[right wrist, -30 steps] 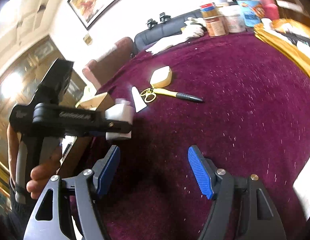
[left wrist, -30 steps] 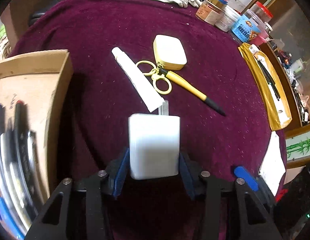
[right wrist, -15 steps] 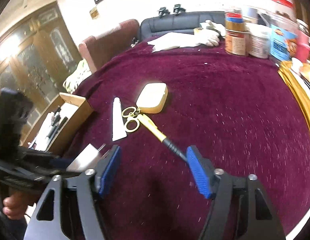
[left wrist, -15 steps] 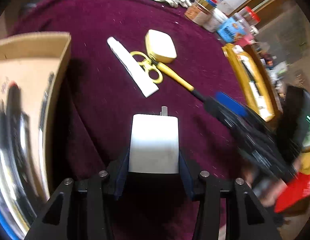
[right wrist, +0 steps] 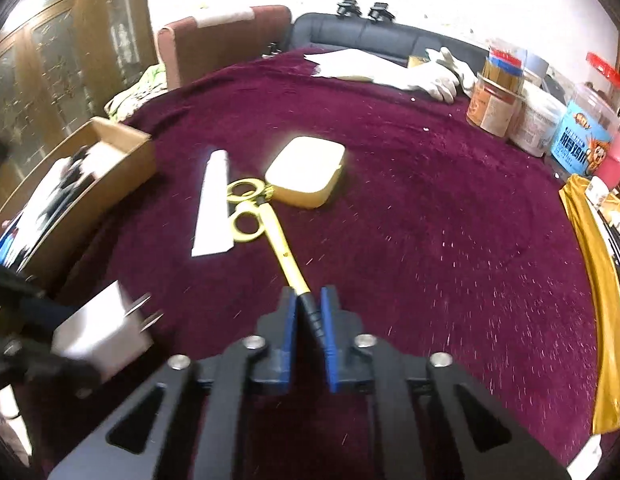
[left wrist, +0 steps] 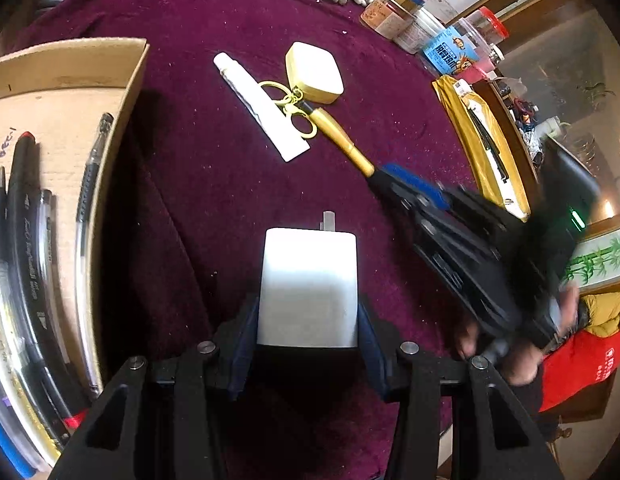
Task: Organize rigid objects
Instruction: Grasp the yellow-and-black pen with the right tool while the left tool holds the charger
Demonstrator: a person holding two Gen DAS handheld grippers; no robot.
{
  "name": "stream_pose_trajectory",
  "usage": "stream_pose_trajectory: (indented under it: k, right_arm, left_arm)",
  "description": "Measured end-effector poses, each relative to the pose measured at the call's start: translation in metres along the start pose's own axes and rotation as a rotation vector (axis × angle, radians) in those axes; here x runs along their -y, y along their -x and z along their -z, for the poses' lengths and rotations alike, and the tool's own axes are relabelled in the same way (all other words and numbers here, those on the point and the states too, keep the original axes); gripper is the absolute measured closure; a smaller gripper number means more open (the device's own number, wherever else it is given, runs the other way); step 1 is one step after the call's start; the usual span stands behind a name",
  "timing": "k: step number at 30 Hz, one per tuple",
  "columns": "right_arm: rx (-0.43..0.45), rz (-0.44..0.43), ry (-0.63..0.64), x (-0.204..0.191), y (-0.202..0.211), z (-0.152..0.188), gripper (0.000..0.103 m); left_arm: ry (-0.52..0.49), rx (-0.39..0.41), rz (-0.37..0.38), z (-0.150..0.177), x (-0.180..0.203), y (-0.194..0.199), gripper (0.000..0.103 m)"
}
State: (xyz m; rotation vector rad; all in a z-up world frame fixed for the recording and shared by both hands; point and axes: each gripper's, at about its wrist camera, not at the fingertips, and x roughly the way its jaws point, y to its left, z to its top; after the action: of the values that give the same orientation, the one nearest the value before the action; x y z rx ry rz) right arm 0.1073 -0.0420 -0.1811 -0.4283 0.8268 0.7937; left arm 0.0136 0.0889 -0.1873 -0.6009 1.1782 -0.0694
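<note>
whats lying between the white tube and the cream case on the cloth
The yellow scissors' finger rings lie between the white tube and the cream case, one ring overlapping the tube's edge. Both wrist views show it.

One white charger block (left wrist: 308,284) with two metal prongs. One white tube (left wrist: 262,114). One pair of yellow-handled scissors (right wrist: 266,228) with two finger rings. One cream-yellow case (left wrist: 314,73). One cardboard box (left wrist: 122,92), with at least five pens (left wrist: 24,216) in it; the far ones blur together, so the exact count is unclear. Two tongs: the left tongs (left wrist: 308,348) and the right tongs (right wrist: 309,320). At the bench's (right wrist: 430,220) far edge stand about five jars and tubs (right wrist: 496,100). One white glove (right wrist: 442,72).
</note>
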Motion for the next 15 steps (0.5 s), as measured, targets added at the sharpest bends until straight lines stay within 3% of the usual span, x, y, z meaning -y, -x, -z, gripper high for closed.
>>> stream_pose_trajectory:
  k: [3, 9, 10, 11, 12, 13, 15]
  right_arm:
    - [-0.008, -0.050, -0.015, -0.011, 0.019, 0.017, 0.103]
    - [0.003, -0.005, -0.062, -0.021, 0.041, 0.059, 0.103]
    - [0.015, -0.014, -0.072, -0.018, 0.044, 0.060, 0.093]
    - [0.032, -0.042, -0.087, -0.014, 0.047, 0.059, 0.066]
    - [0.045, -0.056, -0.101, -0.009, 0.049, 0.057, 0.052]
    - [0.058, -0.068, -0.112, -0.005, 0.050, 0.055, 0.045]
    - [0.058, -0.121, -0.128, 0.004, 0.047, 0.046, 0.046]
  left_arm:
    - [-0.012, 0.007, -0.042, -0.002, 0.006, -0.003, 0.053]
    - [-0.081, 0.046, -0.204, -0.003, 0.029, -0.014, 0.052]
    - [-0.097, 0.054, -0.229, -0.001, 0.033, -0.015, 0.052]
    - [-0.126, 0.066, -0.266, 0.003, 0.038, -0.018, 0.052]
    - [-0.149, 0.071, -0.290, 0.006, 0.041, -0.020, 0.052]
    - [-0.171, 0.079, -0.316, 0.009, 0.045, -0.022, 0.052]
    - [-0.175, 0.085, -0.333, 0.011, 0.045, -0.022, 0.052]
